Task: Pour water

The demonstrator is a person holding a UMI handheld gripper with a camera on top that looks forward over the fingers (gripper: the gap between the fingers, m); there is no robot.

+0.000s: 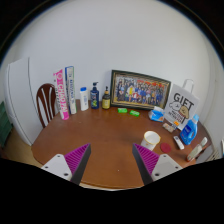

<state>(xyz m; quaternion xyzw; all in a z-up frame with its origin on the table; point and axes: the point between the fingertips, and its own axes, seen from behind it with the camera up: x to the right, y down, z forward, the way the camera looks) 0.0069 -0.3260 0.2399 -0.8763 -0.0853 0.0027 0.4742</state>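
Tongs (110,160) are held released and empty above the near edge of the round wooden table (100,140), while the white cup (151,140), standing toward the right edge, is judged light, stiff, somewhat slippery, best taken across its mid-wall; its water level cannot be told.

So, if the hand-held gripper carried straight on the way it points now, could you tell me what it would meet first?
Probably nothing close: the hand-held gripper is open above bare table. Straight ahead, the first thing looks to be the framed photo at the wall, with small green items before it. The white cup sits off to the right. Depth is uncertain.
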